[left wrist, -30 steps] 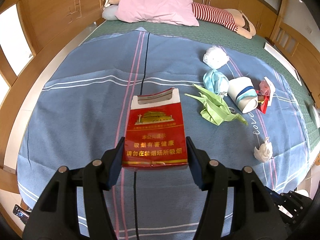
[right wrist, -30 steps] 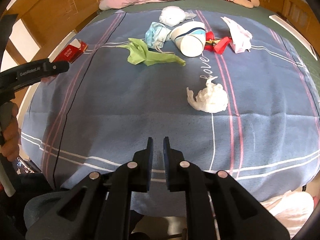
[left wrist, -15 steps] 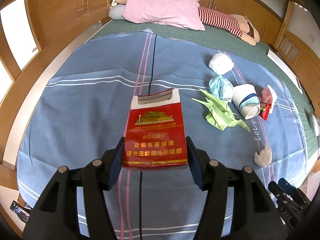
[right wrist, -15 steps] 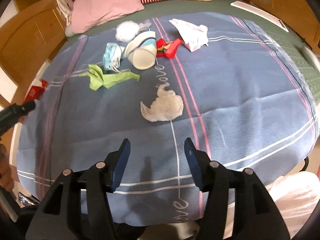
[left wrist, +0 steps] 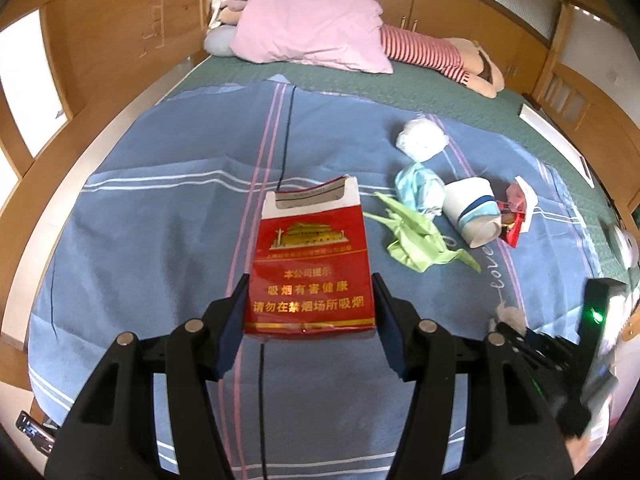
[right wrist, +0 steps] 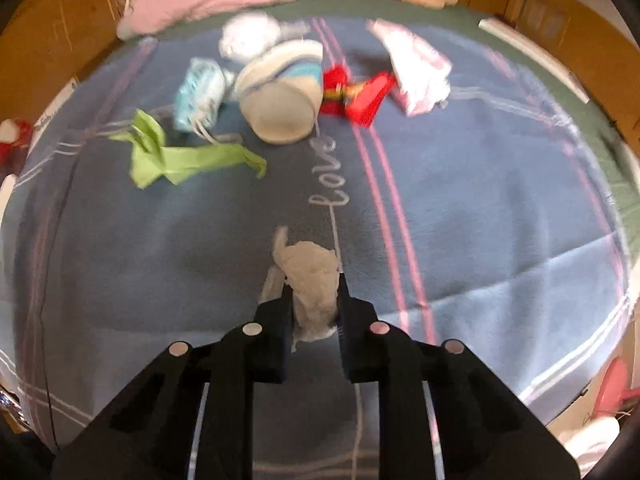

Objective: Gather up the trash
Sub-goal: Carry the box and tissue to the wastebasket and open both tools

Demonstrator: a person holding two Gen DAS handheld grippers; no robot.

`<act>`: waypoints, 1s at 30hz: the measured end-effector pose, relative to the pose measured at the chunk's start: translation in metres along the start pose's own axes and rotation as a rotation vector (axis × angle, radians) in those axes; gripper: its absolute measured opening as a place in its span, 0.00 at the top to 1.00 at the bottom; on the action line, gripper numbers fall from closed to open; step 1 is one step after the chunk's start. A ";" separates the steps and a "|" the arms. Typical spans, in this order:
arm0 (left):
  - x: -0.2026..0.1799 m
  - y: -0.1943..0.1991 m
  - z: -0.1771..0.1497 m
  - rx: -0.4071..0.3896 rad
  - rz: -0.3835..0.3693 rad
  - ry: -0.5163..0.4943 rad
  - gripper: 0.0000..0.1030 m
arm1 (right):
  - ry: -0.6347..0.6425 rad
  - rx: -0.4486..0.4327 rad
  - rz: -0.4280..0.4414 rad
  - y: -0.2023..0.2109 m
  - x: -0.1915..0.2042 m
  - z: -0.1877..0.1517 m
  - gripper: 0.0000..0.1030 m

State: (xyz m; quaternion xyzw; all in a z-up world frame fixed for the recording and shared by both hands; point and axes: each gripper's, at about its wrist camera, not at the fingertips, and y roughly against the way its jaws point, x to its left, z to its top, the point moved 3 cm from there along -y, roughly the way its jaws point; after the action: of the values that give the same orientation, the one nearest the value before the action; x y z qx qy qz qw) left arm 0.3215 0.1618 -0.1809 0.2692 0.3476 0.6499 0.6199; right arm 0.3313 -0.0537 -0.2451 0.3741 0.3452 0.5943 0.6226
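Partly hidden: crumpled tissue (right wrist: 314, 280) clamped between right hand-held gripper (right wrist: 313, 289) pads.

Pink pillow (left wrist: 316, 28) (striped plush toy (left wrist: 436, 56) beside it) on green bedsheet (left wrist: 460, 100)

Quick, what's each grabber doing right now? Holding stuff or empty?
Left gripper: closed on the red cigarette pack.
Right gripper: jaws have just been closing, now shut on the crumpled white tissue.
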 end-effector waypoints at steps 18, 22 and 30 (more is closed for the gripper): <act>-0.130 0.148 -0.086 -0.185 -0.092 -0.226 0.43 | -0.030 -0.195 0.076 0.195 -0.123 -0.094 0.81; -0.160 0.166 -0.103 -0.196 -0.117 -0.298 0.43 | -0.013 -0.200 0.071 0.216 -0.146 -0.121 0.81; -0.195 0.198 -0.120 -0.218 -0.186 -0.365 0.43 | -0.029 0.020 0.064 0.183 -0.184 -0.176 0.75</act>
State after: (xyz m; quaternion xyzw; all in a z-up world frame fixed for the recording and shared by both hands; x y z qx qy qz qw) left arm 0.1218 -0.0436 -0.0828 0.2807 0.1809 0.5643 0.7550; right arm 0.0791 -0.2253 -0.1721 0.4000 0.3300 0.6048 0.6044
